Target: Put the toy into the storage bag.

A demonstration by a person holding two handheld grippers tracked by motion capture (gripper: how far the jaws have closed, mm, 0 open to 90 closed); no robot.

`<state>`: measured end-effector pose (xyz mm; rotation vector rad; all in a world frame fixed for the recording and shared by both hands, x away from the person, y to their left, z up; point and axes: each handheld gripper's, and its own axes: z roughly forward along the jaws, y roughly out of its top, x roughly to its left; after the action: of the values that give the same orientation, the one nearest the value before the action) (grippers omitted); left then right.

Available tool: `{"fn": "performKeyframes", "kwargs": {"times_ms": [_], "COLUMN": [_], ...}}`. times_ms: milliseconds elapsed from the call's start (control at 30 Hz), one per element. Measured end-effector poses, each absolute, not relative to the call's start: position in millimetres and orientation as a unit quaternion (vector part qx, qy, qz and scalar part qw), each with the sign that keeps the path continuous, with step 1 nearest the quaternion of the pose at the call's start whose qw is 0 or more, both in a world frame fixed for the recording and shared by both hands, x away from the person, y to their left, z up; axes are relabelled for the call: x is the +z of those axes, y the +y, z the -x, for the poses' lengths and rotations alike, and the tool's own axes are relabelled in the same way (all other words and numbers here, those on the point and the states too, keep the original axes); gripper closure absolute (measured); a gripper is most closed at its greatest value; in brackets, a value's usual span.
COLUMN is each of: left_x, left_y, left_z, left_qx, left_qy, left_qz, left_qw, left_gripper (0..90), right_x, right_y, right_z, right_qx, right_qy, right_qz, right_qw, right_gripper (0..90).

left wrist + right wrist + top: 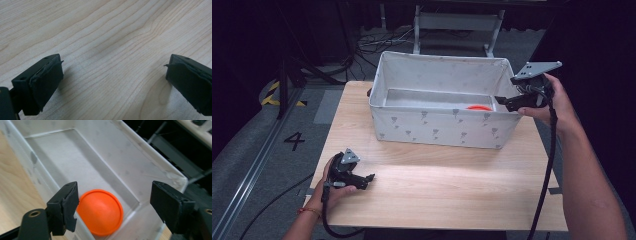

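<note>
**Orange disc lying in the fabric bin, both grippers standing open**

One orange disc [99, 212] is lying flat on the floor of the white fabric bin [437, 127], dome side facing up, in the corner at the bin's right end as the high view shows it. Being round, the disc is presenting no long axis; its flat rim is sitting level on the bin floor. In the high view only a thin orange sliver [478, 107] is showing above the front wall.

One bin is standing on the wooden table [437, 195], its long axis running left to right across the table, open side up.

Two grippers are showing. The right gripper [504, 101] is hovering over the bin's right end, pointing left and down; its jaws are standing wide apart, gripping nothing, with the disc lying below and between them, untouched. The left gripper [371, 177] is resting low over the bare table near the front left corner, well apart from the bin, jaws spread wide and gripping nothing
</note>
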<state>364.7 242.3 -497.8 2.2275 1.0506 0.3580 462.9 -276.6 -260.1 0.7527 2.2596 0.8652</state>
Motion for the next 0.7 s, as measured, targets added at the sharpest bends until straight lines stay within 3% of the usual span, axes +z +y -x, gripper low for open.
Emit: {"fn": "performKeyframes", "kwargs": {"times_ms": [300, 700], "left_x": [-498, -498], "left_y": [242, 242], "left_z": [-365, -365], "left_qx": [0.135, 0.135], "left_qy": [0.4, 0.4], "left_qz": [-0.848, -0.848], "left_qw": [0.32, 0.32], "left_gripper": [1.5, 1.5], "right_x": [-265, -283], "right_y": [-282, -291], "right_z": [-440, -400], "right_qx": [0.332, 0.34], "right_qy": [0.83, 0.817], "right_qz": [-0.314, -0.323], "right_qw": [0.32, 0.335], "right_gripper": [17.0, 17.0]}}
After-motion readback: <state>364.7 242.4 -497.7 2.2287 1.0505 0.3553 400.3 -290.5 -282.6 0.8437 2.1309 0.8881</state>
